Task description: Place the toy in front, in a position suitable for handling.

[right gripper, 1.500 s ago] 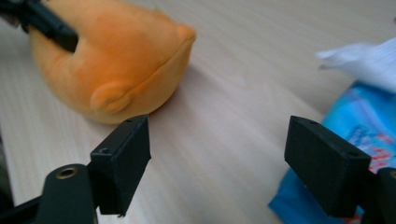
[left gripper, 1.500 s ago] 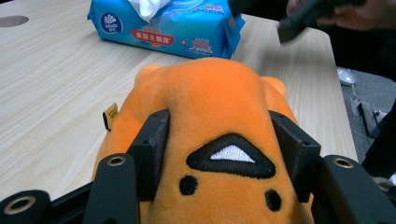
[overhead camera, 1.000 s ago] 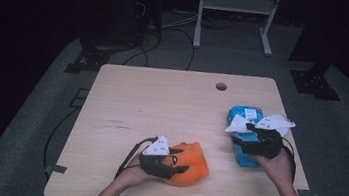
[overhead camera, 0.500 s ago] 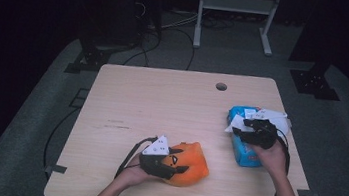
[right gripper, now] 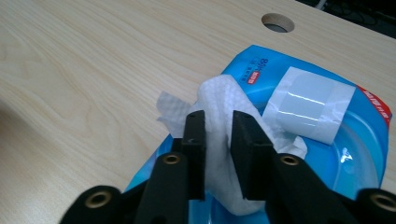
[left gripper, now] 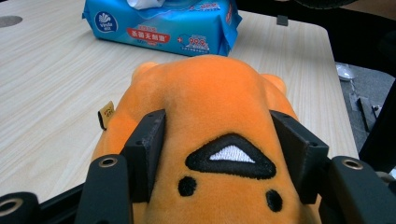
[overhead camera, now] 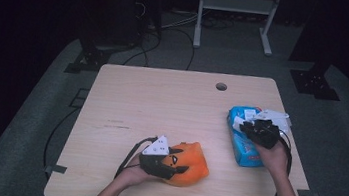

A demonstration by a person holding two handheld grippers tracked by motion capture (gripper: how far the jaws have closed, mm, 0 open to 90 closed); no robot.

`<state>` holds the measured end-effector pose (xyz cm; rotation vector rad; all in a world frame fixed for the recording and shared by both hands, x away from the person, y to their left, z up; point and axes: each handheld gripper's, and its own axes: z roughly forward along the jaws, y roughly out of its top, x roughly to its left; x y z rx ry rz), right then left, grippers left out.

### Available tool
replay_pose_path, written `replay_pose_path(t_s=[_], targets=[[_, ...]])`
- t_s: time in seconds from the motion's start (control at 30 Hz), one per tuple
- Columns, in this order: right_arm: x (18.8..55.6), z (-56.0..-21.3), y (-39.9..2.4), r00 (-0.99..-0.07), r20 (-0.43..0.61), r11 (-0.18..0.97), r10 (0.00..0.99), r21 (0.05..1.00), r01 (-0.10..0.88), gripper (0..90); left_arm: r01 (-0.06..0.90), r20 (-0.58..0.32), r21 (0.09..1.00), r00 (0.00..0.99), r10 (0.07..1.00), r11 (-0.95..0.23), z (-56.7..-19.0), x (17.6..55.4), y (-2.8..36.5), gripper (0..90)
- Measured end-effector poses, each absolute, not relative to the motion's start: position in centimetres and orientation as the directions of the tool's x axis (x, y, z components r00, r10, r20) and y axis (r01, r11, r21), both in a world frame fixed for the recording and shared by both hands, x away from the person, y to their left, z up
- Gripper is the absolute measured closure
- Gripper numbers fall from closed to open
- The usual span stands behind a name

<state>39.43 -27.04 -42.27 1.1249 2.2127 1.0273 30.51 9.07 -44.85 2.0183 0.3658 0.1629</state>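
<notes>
Your left claw (left gripper: 224, 154) grips the orange plush (left gripper: 210, 102) on the worktop (overhead camera: 162, 101); your right claw (right gripper: 218, 140), just closing, pinches a wipe (right gripper: 217, 100) from the blue pack (right gripper: 364, 154).

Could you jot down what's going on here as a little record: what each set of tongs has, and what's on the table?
Left tongs: closed on the orange plush toy, squeezing its sides
Right tongs: jaws have just been closing; now pinching the white wipe
Wipe: sticking up out of the blue wipes pack
Pack: lying flat, its sticker flap peeled open
Table: light wood, round hole near the far edge
</notes>
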Motion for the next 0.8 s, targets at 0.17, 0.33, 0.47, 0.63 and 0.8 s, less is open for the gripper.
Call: replay_pose_path(t_s=[0.17, 0.33, 0.47, 0.63, 0.8], targets=[[39.5, -42.2, -27.4, -0.553, -0.040, 0.373, 0.832, 0.779, 0.504, 85.2, 0.185, -0.042, 0.888, 0.945, 0.325, -0.422, -44.9, 30.5, 9.1, 40.4], [39.3, -41.9, -27.5, -0.553, -0.021, 0.360, 0.833, 0.779, 0.513, 86.3, 0.184, -0.041, 0.888, 0.945, 0.325, -0.422, -44.9, 30.5, 9.1, 40.2], [39.1, -41.6, -28.0, -0.548, 0.013, 0.323, 0.836, 0.796, 0.511, 86.7, 0.185, -0.042, 0.889, 0.944, 0.326, -0.420, -44.9, 30.5, 9.1, 40.0], [38.8, -41.0, -28.6, -0.546, 0.059, 0.276, 0.836, 0.814, 0.511, 86.9, 0.185, -0.043, 0.889, 0.945, 0.325, -0.419, -44.9, 30.6, 9.1, 39.6], [38.7, -40.0, -29.0, -0.545, 0.083, 0.243, 0.834, 0.832, 0.499, 86.9, 0.184, -0.043, 0.890, 0.945, 0.325, -0.418, -45.0, 30.6, 9.1, 39.4]])
